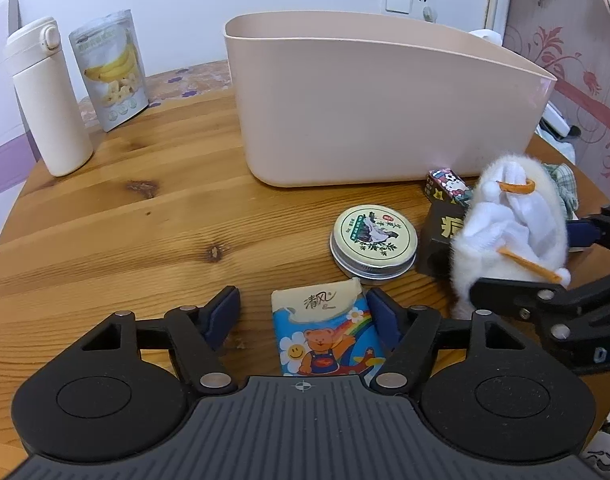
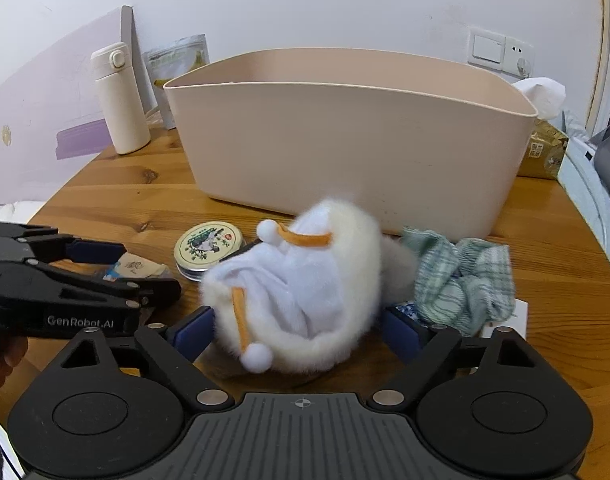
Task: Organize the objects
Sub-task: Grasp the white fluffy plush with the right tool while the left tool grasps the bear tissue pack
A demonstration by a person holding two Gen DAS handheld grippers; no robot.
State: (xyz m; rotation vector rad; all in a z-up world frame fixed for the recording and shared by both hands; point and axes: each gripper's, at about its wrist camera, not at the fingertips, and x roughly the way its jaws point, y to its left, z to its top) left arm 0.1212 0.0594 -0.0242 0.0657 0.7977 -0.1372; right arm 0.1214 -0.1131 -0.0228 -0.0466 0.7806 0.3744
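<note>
Glossy knotted wood table [image 1: 145, 216], matt smooth plastic bin [image 1: 365, 120], fluffy plush toy [image 2: 305, 280], metal-rimmed tin [image 1: 373, 242]

Soft, even indoor light, faint shadows; fisheye bending at edges, slight motion blur.

At my twelve o'clock, a plain pale pink bin [image 1: 385, 112]; at two, a green-and-white checked cloth [image 2: 461, 280]; wood-grain brown table [image 1: 145, 216].

2 low, close wrist views face the bin [image 1: 385, 112]; perhaps converging.
</note>
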